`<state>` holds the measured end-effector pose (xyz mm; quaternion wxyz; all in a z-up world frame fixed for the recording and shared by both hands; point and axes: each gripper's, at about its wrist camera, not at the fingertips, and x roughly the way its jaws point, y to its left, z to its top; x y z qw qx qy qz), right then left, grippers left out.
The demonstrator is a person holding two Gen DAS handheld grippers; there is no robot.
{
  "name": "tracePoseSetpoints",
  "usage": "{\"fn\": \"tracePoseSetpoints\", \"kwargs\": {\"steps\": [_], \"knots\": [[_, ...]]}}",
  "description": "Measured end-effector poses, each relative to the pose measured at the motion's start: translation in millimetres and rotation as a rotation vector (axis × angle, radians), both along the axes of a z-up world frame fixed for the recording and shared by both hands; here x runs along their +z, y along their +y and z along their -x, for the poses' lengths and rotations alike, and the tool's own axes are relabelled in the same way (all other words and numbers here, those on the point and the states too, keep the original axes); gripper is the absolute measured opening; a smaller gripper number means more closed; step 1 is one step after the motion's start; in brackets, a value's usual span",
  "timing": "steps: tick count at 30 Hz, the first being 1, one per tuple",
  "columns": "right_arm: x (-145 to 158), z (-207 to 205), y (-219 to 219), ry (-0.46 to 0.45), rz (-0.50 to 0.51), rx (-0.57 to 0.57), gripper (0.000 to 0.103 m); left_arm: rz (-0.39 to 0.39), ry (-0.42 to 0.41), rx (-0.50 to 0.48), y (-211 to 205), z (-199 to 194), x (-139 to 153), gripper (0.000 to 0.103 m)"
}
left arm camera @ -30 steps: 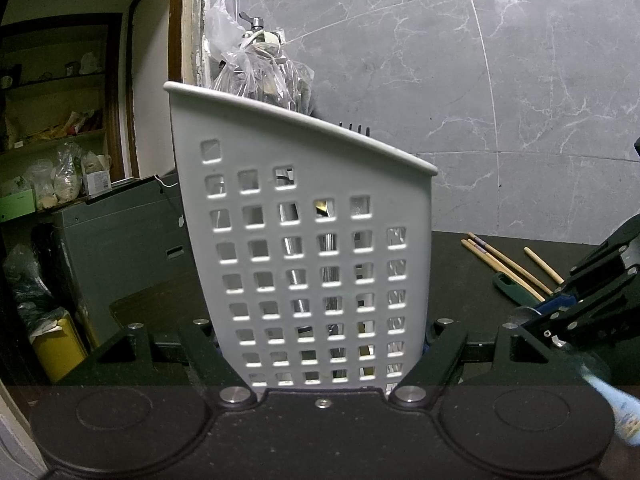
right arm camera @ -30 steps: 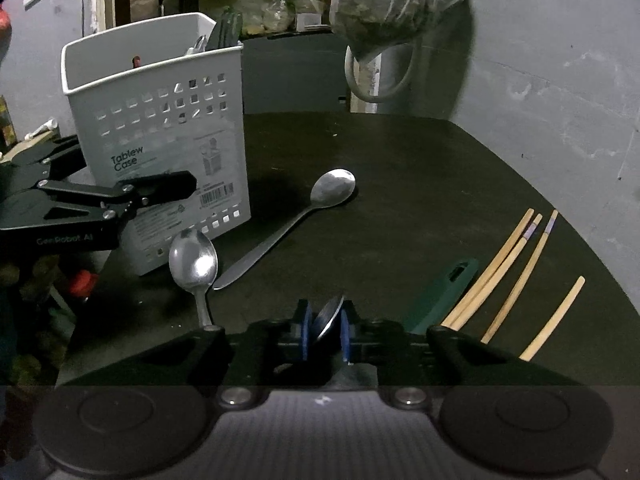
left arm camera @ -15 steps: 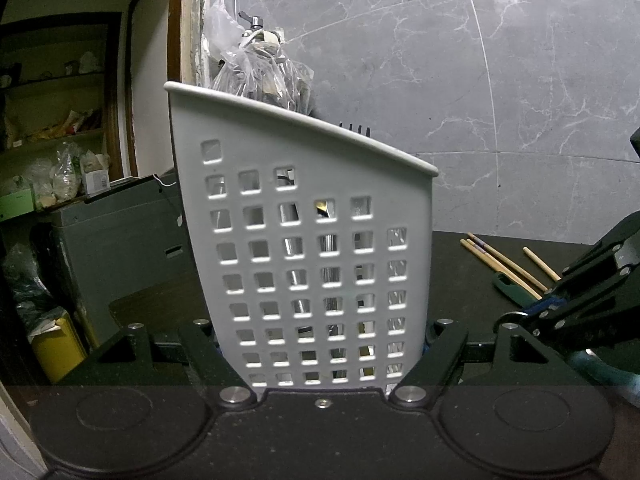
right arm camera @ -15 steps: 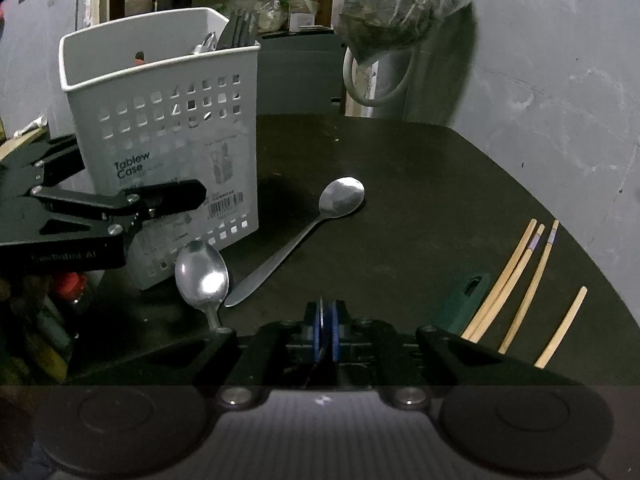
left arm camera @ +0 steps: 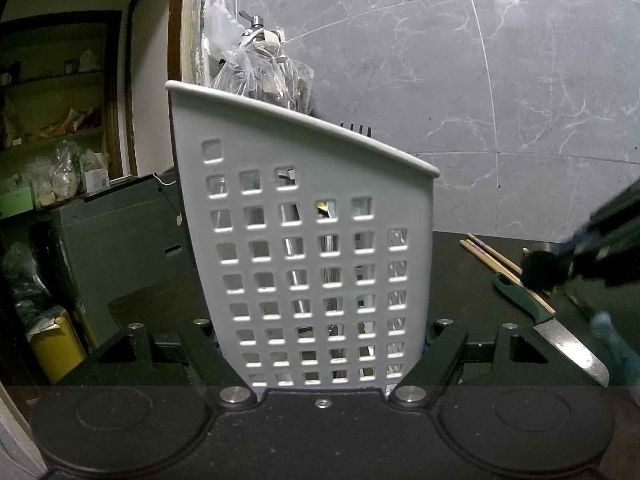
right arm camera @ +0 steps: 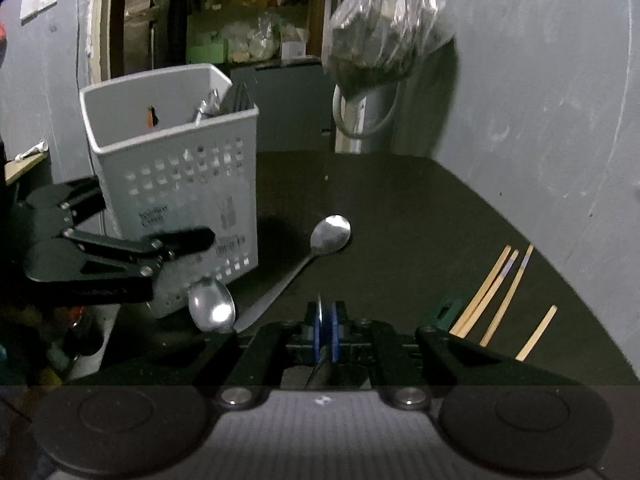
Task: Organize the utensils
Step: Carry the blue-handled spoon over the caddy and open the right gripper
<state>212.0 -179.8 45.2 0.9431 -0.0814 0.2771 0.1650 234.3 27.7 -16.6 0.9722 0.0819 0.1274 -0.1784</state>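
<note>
- I work over a dark table (right arm camera: 400,208) set against grey marbled walls; shelves fill the dim room behind, and a plastic bag (right arm camera: 380,28) hangs nearby.
- I count two spoons lying free, four chopsticks (right arm camera: 504,284), one green-handled knife (left arm camera: 548,320), one white caddy (left arm camera: 304,248).
- My left claw (left arm camera: 320,344) clamps the caddy's base, holding it upright on the table.
- My right claw (right arm camera: 326,330) is shut on a thin metal utensil, edge-on, so I cannot tell its kind.
- The long spoon (right arm camera: 300,268) lies diagonally, bowl pointing away toward the far right; the near spoon (right arm camera: 211,306) sits beside the caddy.

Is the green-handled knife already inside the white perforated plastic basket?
No, the green-handled knife lies flat on the black table, right of the white perforated basket.
</note>
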Motion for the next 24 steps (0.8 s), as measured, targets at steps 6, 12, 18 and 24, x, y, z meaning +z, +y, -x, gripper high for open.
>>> {"fn": "tracePoseSetpoints", "kwargs": {"steps": [6,12,18,24], "knots": [[36,17,0,-0.131,-0.027,0.016,0.006,0.002,0.001,-0.002,0,0,1,0.077],[86,31,1,-0.367,-0.114,0.047,0.006,0.003,0.001,-0.002,1,0,1,0.077],[119,18,14,-0.586,-0.245,0.068,0.006,0.001,-0.001,-0.003,1,0,2,0.077],[124,-6,40,-0.767,-0.323,0.070,0.007,0.001,-0.004,-0.005,1,0,1,0.077]]}}
